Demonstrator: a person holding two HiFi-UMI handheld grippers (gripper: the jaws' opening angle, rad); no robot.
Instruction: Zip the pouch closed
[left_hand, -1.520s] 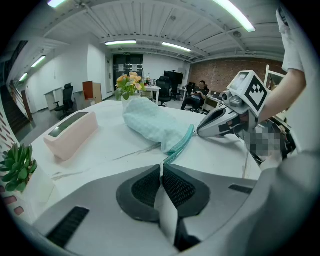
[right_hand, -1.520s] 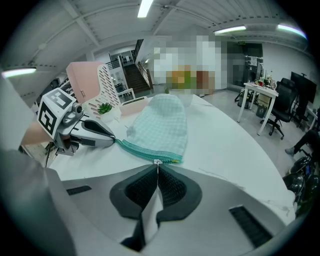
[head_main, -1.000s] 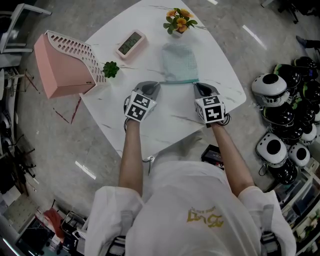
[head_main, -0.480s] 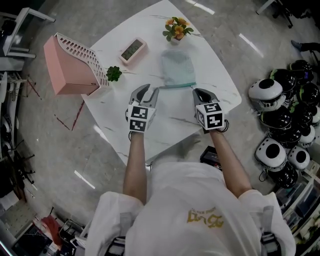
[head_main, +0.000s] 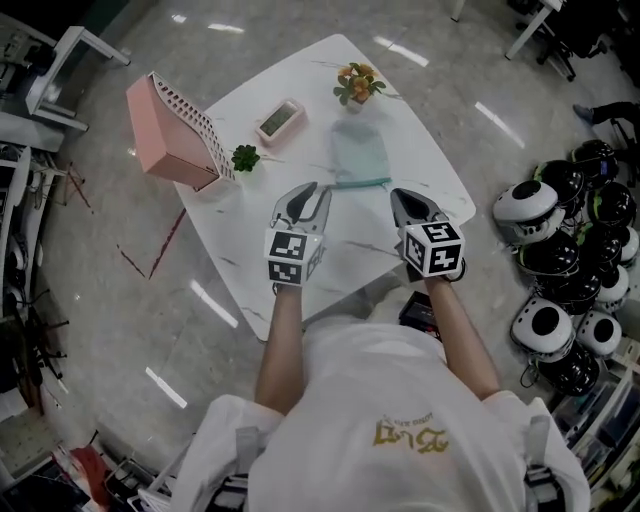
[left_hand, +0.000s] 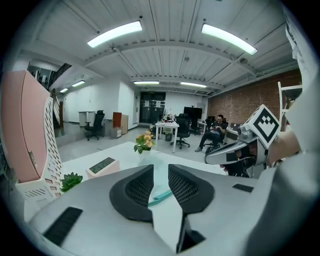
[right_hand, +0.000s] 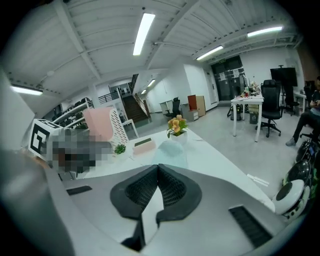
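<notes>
- Pouch, pale mint-green, soft and part see-through (head_main: 358, 158): lies flat mid-way across white marble-look table (head_main: 425, 160), just this side of small white pot of orange flowers (head_main: 358, 82)
- Turned with teal zip (head_main: 360, 183) along the near edge, probably so that each end faces one tool
- Left gripper (head_main: 318, 188) hangs above the table off the zip's left end, well apart from the pouch; jaws partly apart and just been closing, nothing between the pads, only the distant zip showing through the gap (left_hand: 162, 196)
- Right gripper (head_main: 398, 193) hangs off the zip's right end, likewise clear of the pouch; jaws pressed fully together on nothing (right_hand: 158, 172)
- Raised, level and symmetrical, which reads as hands-off and not as a grip in progress
- Looks smooth and flat, body unwrinkled, no gaping mouth; zip shows as one unbroken teal line from end to end
- Judged closed or very nearly so; slider too small to place
- Sits clear of pink-cased digital clock (head_main: 281, 120), small green plant (head_main: 245, 157) and pink slotted box (head_main: 170, 130), all off to the left
</notes>
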